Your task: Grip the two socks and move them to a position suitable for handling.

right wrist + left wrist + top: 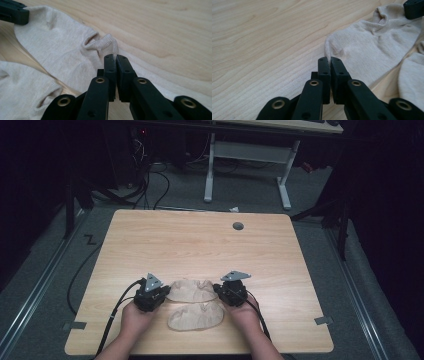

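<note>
Sock nr 1, beige ankle type (192, 290), lies flat on the wood table (200, 240), near the person's edge, stretched between the two grippers. Left gripper (162, 294) sits at its left end, right gripper (218, 290) at its right end, both low on the tabletop, each w/ a grey three-cornered plate on top and a black cable trailing back past the wrist. In the left gripper view the black jaws are pressed together w/ a thin fold of the sock's edge (328, 60) pinched between the pads; rest of the sock (372, 47) spreads away up and to the right, and the other gripper's tip shows at the top right corner, on the far end of the fabric. In the right gripper view same story: jaws closed tight on the sock's cuff end (113, 56), cuff bunched up w/ its opening puckered just beyond the tips; sock body (60, 50) runs off to the upper left, where the other gripper's tip rests on it. 2nd sock, same colour (195, 316), lies just beside the first, nearer the person, between the two hands; not gripped. Whether the two socks touch, can't tell. A round grey cable port (238, 226) sits far back on the table, well apart from the socks.
</note>
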Demonstrator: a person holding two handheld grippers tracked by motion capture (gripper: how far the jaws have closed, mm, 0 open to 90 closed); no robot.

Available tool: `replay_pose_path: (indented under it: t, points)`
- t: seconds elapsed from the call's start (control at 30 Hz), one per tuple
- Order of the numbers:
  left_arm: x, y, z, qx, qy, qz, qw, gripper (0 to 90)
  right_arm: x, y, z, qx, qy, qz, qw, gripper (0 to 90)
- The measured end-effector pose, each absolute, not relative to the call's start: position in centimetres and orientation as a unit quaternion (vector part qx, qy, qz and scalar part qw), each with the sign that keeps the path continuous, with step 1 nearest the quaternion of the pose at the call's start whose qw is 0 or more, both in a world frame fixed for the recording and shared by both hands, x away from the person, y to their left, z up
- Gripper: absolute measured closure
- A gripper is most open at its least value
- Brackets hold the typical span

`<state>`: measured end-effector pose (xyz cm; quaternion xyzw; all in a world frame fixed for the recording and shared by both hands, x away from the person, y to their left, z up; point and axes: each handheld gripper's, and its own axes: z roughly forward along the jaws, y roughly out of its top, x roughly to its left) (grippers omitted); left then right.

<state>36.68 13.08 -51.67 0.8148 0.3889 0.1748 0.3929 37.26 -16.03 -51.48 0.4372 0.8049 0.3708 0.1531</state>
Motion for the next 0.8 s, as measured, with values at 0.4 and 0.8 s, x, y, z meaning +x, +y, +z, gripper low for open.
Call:
replay_pose_path:
  t: [0.4,0.8]
  points:
    - [34.0,13.4,-49.6,0.817,0.364,0.185,0.408,86.8,35.2,-16.0,-49.4,0.403,0.807,0.387,0.192,87.1]
    - [29.4,12.9,-48.9,0.832,0.335,0.177,0.405,87.0,31.7,-16.7,-48.8,0.37,0.818,0.395,0.196,87.0]
